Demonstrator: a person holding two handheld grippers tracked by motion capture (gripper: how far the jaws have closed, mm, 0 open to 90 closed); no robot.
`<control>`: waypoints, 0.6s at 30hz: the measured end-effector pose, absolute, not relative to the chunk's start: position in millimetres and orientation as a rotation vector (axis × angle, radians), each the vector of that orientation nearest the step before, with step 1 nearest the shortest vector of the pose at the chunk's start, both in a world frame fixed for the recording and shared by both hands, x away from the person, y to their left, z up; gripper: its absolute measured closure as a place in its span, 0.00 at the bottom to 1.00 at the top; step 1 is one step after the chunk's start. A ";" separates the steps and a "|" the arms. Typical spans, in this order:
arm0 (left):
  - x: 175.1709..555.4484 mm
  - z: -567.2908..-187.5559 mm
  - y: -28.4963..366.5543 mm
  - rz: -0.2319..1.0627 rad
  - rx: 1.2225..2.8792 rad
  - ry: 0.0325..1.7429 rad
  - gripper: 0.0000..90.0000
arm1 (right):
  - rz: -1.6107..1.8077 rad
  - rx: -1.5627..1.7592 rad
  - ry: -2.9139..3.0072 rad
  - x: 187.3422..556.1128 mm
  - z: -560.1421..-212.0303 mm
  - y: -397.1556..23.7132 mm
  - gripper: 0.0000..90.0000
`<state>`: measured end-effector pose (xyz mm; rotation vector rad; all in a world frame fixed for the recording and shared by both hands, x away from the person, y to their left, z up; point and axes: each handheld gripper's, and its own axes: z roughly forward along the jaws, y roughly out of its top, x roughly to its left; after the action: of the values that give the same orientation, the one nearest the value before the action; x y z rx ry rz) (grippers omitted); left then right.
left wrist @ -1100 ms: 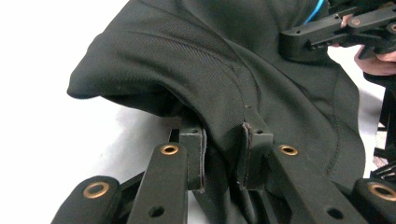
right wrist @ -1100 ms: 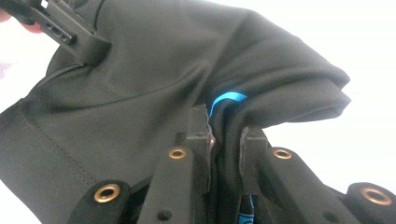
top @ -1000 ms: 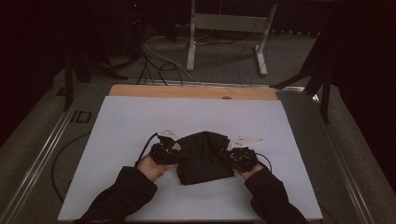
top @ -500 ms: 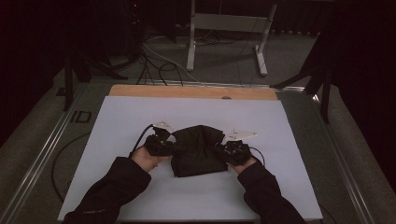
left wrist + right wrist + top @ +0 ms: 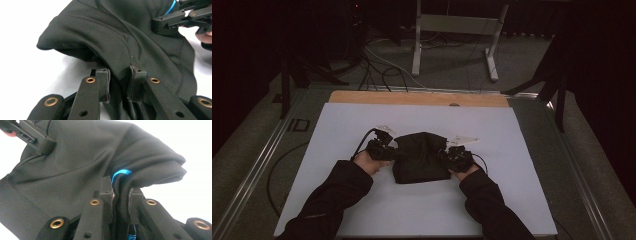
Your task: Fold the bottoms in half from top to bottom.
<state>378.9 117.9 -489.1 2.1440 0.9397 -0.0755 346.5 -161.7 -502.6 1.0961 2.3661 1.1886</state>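
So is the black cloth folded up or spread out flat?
Folded. The black cloth sits as a small bunched bundle with doubled layers, pinched at its sides by the left gripper and right gripper.

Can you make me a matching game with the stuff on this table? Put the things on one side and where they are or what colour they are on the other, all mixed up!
Things:
1. black cloth
2. left gripper
3. right gripper
4. blue loop
5. wooden strip

Descriptions:
A. clamped on the cloth's right edge
B. at the table's far edge
C. bunched in the middle of the white board
D. peeking from a fold
E. clamped on the cloth's left edge

Pairs: 1-C, 2-E, 3-A, 4-D, 5-B
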 end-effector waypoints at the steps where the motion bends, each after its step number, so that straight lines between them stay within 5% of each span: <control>1: 380.4 -490.8 118.2 -0.075 2.146 0.944 0.84 | 1.180 1.104 2.360 347.5 -504.3 -161.5 0.88; 18: 392.1 -513.7 118.8 -0.068 2.138 0.966 0.82 | 1.097 1.149 2.370 356.5 -519.7 -166.7 0.87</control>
<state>392.1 118.8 -513.7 2.1377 0.9663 -0.0676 356.5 -166.7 -519.7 1.1491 2.3700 1.0973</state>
